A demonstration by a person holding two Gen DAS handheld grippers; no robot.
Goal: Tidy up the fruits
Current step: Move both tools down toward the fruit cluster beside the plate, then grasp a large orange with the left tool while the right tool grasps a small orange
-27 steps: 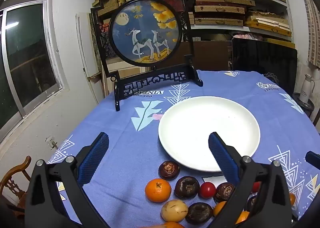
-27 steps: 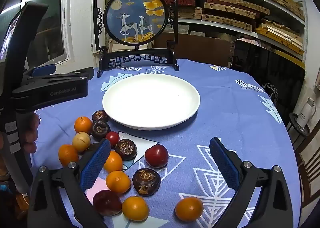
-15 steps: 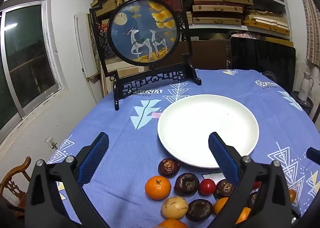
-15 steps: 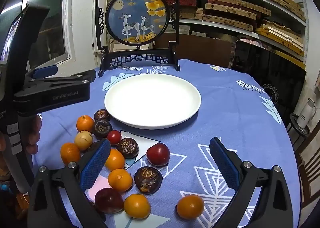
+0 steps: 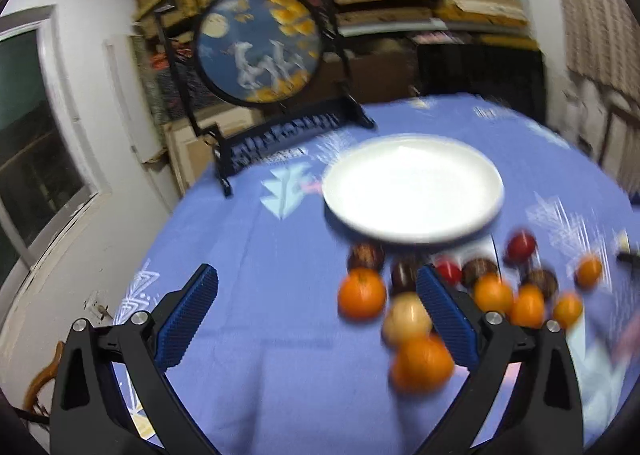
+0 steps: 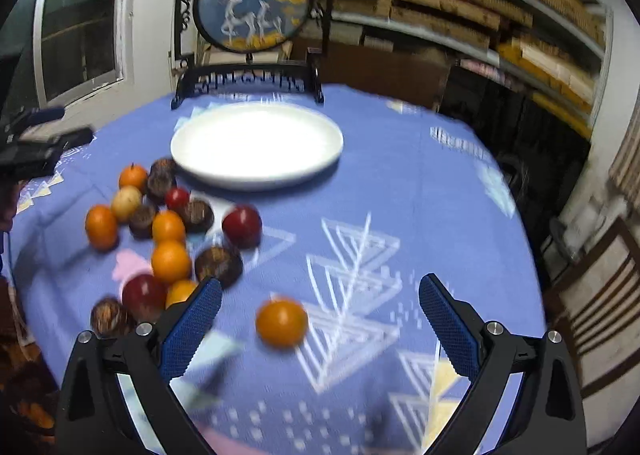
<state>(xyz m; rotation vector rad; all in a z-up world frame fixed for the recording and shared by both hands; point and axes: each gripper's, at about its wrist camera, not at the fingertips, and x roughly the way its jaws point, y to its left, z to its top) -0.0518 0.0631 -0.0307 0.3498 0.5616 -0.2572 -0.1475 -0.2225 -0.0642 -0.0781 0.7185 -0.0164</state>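
Both the left gripper [image 5: 316, 315] and right gripper [image 6: 318, 319] have jaws released, nothing grasped. Fruits [image 6: 168, 227] lie loose on the table [image 6: 400, 215] just beside the white plate [image 6: 256, 143], which is bare, presumably their destination.

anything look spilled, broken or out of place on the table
Nothing looks spilled or broken. The white plate holds nothing, while the fruits lie loose on the blue tablecloth beside it. One orange sits apart from the cluster, nearest the right gripper.
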